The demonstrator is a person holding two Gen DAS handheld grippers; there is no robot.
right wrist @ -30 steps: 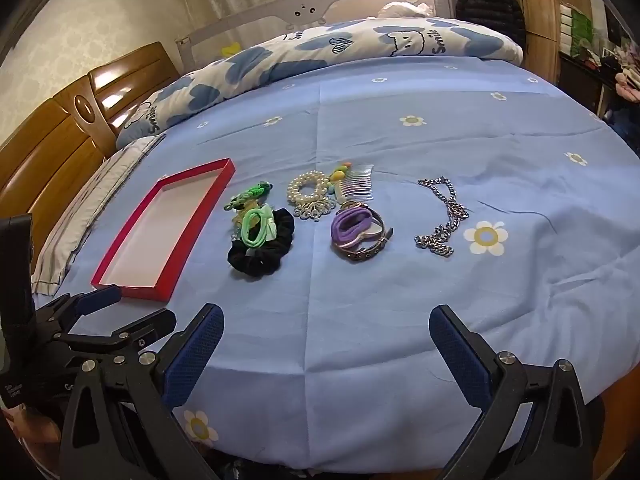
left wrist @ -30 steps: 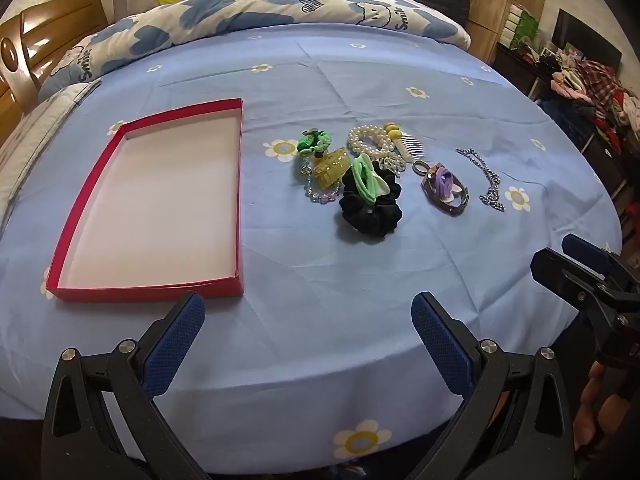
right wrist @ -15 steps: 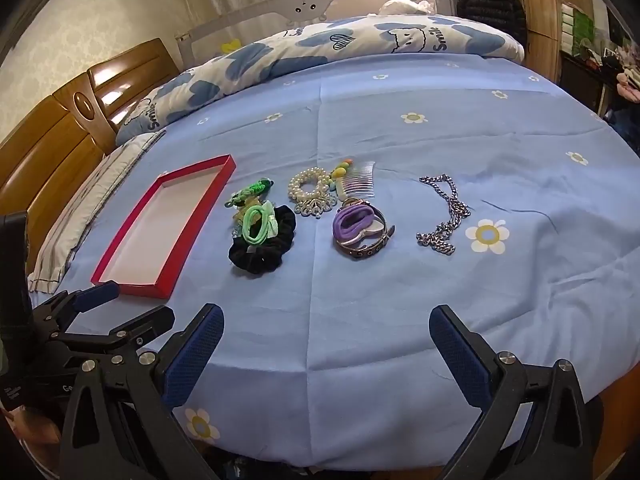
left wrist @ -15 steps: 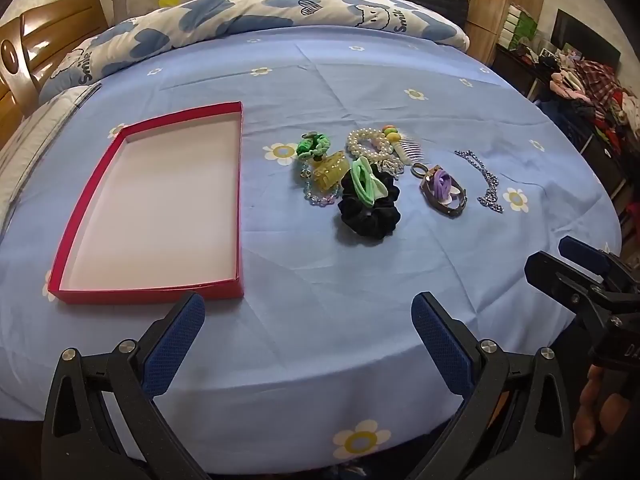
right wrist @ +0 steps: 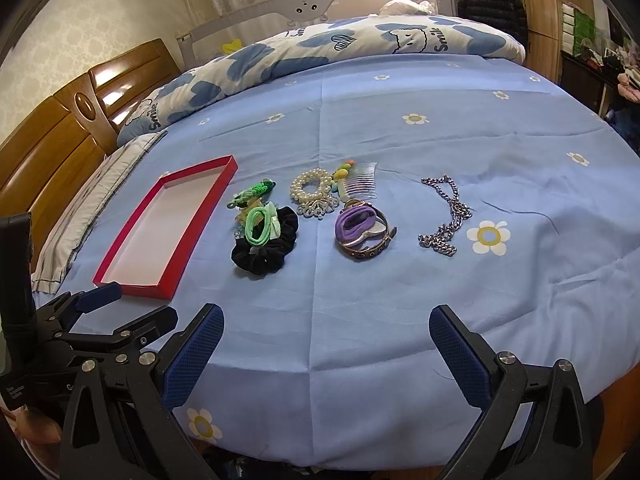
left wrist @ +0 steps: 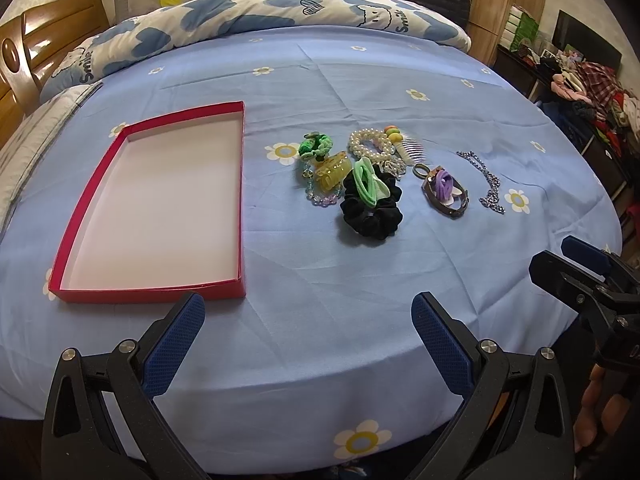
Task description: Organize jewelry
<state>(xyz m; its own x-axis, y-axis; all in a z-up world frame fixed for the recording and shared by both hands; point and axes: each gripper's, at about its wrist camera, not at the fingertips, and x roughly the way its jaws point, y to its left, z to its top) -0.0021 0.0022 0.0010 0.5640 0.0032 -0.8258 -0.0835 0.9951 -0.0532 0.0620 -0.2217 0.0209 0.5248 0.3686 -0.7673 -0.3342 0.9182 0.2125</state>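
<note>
On the blue flowered bedsheet lies an empty red box (left wrist: 241, 200) (right wrist: 132, 290) at the left. Right of it sits a cluster: a black scrunchie (left wrist: 372, 210) (right wrist: 266, 248) with a light green hair tie (left wrist: 370, 184) (right wrist: 262, 226) on it, a yellow claw clip (left wrist: 332, 170), a pearl bracelet (left wrist: 370, 144) (right wrist: 310, 188), a comb (left wrist: 412, 150) (right wrist: 360, 184), a purple tie inside a strap (left wrist: 444, 188) (right wrist: 360, 226), and a silver chain (left wrist: 486, 182) (right wrist: 448, 216). My left gripper (left wrist: 308, 336) and right gripper (right wrist: 326, 344) hover open at the near edge, holding nothing.
A rolled blue-and-white duvet (left wrist: 260, 16) lies across the far side of the bed. The wooden headboard (right wrist: 52, 140) stands at the left. A dark shelf with piled clothes (left wrist: 592, 92) is at the right. A hand (left wrist: 600, 408) holds the right gripper's handle.
Both grippers have drifted back slightly from the items; the cluster looks a little farther away. Nothing on the bed has moved.
</note>
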